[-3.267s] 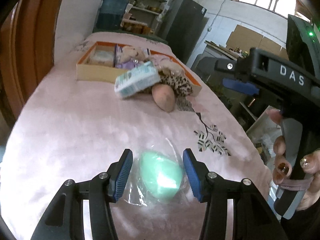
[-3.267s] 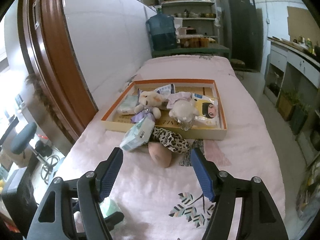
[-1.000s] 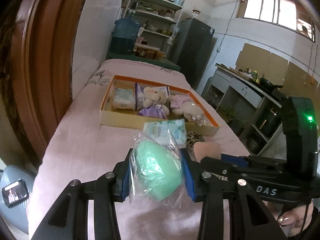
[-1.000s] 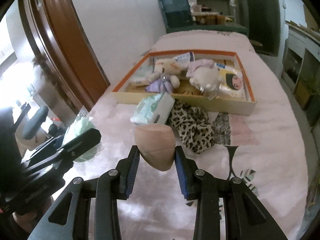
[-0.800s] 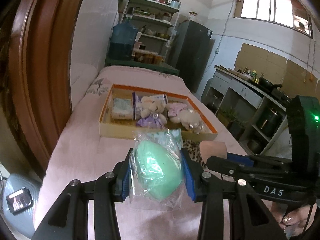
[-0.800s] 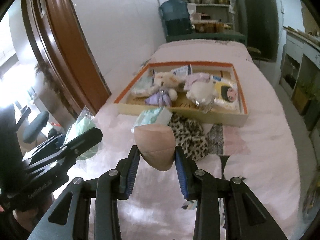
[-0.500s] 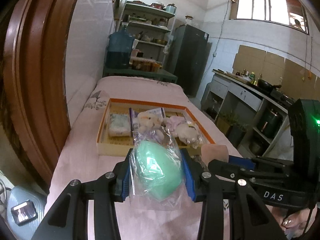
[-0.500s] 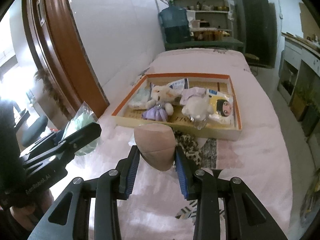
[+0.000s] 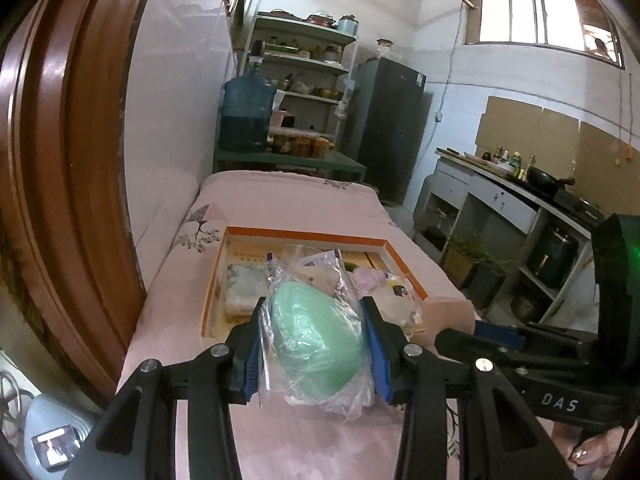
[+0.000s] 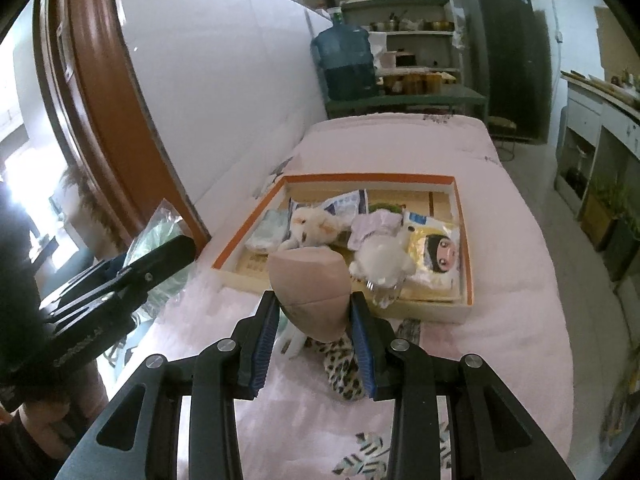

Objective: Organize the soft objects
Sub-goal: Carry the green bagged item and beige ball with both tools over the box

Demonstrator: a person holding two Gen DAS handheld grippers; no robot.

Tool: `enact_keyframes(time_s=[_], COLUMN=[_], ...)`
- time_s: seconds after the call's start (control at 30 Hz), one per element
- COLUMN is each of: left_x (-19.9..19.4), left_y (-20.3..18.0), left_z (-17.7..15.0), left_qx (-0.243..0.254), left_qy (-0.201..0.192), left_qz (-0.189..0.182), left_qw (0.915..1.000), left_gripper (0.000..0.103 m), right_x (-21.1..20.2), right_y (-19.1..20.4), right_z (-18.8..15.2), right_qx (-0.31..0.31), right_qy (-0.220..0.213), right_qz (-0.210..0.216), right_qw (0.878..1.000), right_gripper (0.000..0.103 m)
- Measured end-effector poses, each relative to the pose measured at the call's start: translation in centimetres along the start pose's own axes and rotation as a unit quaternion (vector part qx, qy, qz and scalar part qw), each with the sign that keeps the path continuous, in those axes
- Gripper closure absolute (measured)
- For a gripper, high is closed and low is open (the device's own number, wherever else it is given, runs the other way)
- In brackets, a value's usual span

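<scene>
Both claws are now higher above the bed than a second ago, and the orange-rimmed box looks farther below them. Left claw (image 9: 314, 346) is closed on a green sponge in a clear plastic bag (image 9: 316, 340), blue pads pressing its two sides. Right claw (image 10: 314, 322) grips a beige teardrop sponge (image 10: 310, 290) the same way. Under it, a leopard-print cloth (image 10: 340, 364) lies on the pink bed cover (image 10: 516, 344). Beyond it, the box (image 10: 464, 276) holds a white plush bear (image 10: 316, 222), another plush toy (image 10: 382, 256) and flat packets.
</scene>
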State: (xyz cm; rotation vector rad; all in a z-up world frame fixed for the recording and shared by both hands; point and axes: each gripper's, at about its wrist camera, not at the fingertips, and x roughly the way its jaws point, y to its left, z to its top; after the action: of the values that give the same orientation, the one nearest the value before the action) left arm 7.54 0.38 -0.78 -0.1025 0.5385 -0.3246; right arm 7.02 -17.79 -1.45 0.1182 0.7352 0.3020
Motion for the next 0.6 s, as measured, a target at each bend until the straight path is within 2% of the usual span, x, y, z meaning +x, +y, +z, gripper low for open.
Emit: enact_keyframes(time_s=[0.6], left_x=[5.1], left_y=[0.6], left_z=[2.3], left_qx=[0.004], left_qy=[0.018], left_qz=[0.015], left_qw=[0.9997], left_gripper=[0.059], right_x=[3.6], right_y=[-1.9], right_z=[3.1], right_qx=[0.008], right_qy=[0.010], right_qz=[0.004], right_qw=[1.000], right_gripper=[0.066])
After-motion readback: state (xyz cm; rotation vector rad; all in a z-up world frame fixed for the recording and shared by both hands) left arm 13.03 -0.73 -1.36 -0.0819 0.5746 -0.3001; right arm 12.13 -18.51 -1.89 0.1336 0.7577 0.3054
